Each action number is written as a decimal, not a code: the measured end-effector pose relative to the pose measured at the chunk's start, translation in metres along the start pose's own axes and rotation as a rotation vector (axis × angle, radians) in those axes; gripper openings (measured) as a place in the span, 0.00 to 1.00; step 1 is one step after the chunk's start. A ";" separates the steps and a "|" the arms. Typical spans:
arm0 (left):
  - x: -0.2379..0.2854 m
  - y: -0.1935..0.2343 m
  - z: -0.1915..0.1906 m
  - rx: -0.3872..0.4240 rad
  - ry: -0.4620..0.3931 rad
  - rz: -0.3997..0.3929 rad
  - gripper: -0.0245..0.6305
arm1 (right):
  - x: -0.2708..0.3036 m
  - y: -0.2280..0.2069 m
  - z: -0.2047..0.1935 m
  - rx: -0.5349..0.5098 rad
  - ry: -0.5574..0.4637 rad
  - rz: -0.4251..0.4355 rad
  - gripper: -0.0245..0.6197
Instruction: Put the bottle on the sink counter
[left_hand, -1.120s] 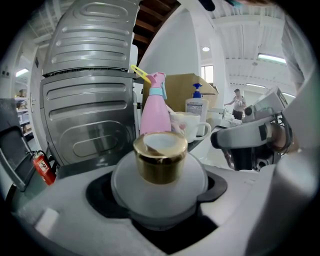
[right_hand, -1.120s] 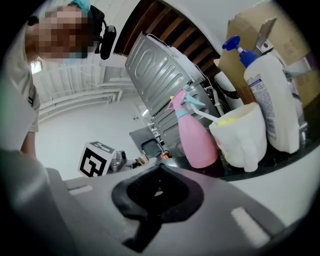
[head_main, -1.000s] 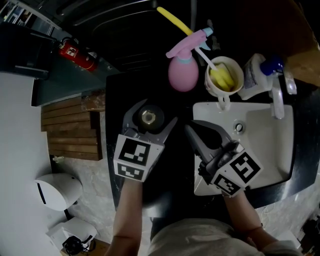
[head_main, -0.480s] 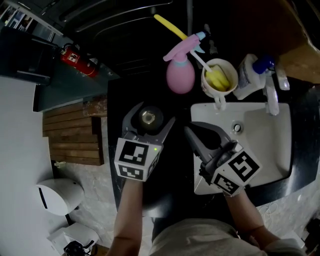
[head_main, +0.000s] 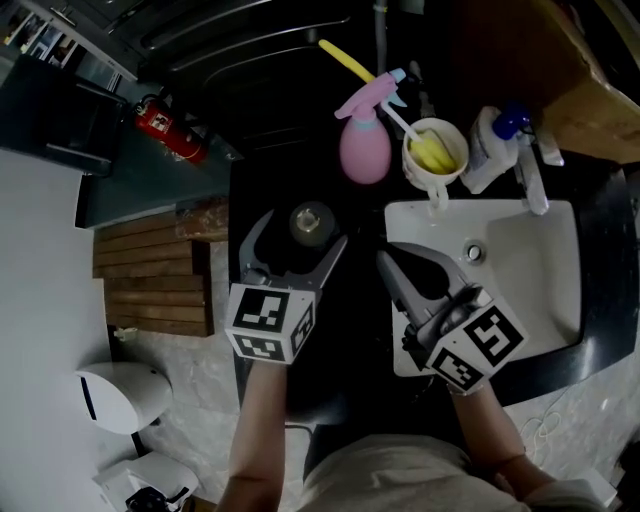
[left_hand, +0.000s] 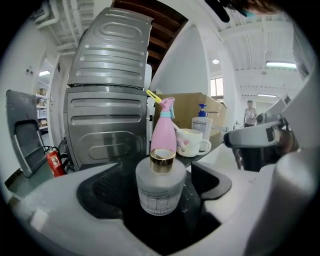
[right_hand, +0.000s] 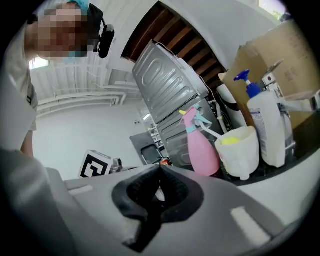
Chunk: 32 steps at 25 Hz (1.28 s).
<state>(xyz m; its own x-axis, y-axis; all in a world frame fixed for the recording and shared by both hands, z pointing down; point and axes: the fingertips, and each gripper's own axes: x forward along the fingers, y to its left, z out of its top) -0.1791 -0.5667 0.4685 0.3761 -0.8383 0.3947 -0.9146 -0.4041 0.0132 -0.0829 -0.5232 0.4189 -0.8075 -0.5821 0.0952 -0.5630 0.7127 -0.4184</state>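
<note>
- While the left gripper's jaws, just opening wider, stand apart, the bottle stands upright between them, untouched, toward the sink counter's left edge.
- Right gripper: jaws closed, empty.

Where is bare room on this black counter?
Bare: the strip between the frosted glass bottle with gold cap and the white sink. Crowded: the back edge, with pink spray bottle, cream mug and white pump bottle.

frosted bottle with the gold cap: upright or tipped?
Upright: the bottle stands on its base on the dark counter, gold cap on top.
</note>
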 end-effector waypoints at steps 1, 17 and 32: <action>-0.006 -0.001 0.002 -0.011 -0.012 -0.004 0.67 | -0.002 0.005 0.001 -0.003 -0.007 0.000 0.04; -0.113 -0.039 0.041 -0.089 -0.198 -0.045 0.55 | -0.054 0.086 0.027 -0.101 -0.106 -0.003 0.04; -0.234 -0.100 0.068 -0.065 -0.407 -0.109 0.31 | -0.107 0.171 0.023 -0.191 -0.134 0.018 0.04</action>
<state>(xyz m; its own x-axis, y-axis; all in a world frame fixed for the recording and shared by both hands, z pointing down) -0.1653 -0.3547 0.3120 0.4870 -0.8733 -0.0070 -0.8688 -0.4853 0.0980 -0.0889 -0.3478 0.3162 -0.7942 -0.6065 -0.0371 -0.5822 0.7770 -0.2394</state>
